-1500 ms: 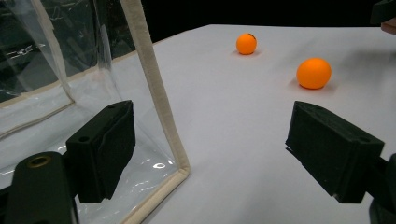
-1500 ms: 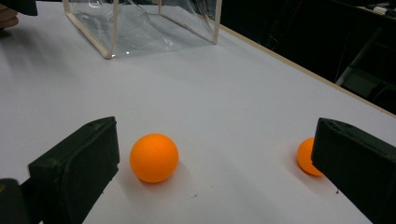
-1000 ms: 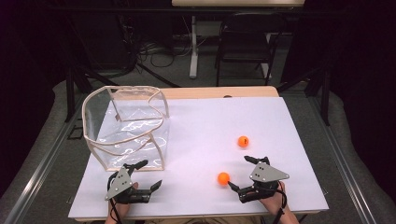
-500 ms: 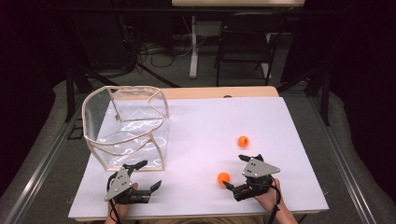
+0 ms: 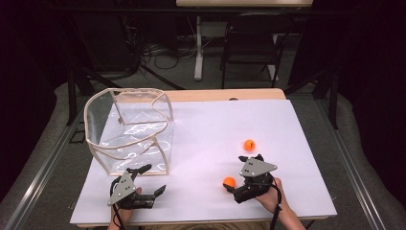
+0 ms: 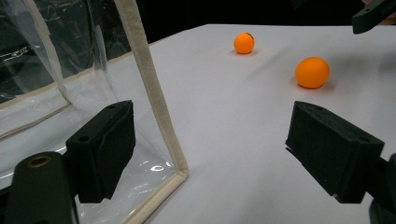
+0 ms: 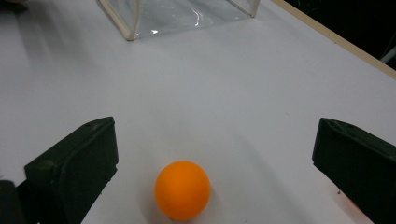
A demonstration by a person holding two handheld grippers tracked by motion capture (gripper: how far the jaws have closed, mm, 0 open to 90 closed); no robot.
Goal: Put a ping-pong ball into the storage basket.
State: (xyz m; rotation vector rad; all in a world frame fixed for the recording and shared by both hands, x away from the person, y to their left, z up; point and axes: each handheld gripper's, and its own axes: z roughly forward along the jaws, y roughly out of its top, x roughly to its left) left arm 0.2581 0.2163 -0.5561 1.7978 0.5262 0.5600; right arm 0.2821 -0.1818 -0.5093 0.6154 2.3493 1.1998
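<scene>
The near orange ball (image 5: 229, 182) lies on the white worktop (image 5: 287, 124), just to the left of the right tongs (image 5: 242, 179), which point toward it from the person's right hand (image 5: 270, 197). In the right gripper view this ball (image 7: 182, 190) sits on the worktop between the two black jaws, which stand wide apart and touch nothing; the ball is closer to the left-hand jaw of that view, with clear white surface on either side.

A second orange ball (image 5: 249, 144) rests farther out on the worktop, beyond the right tongs and apart from the first.

The left tongs (image 5: 149, 179) are held low near the front left of the worktop, their jaws spread and empty. They sit just in front of a clear plastic bag (image 5: 129, 129) with cream-coloured edging, which stands open on the left side of the worktop. In the left gripper view a cream-edged corner of the bag (image 6: 154, 93) rises between the jaws, and both balls lie beyond to the right.
</scene>
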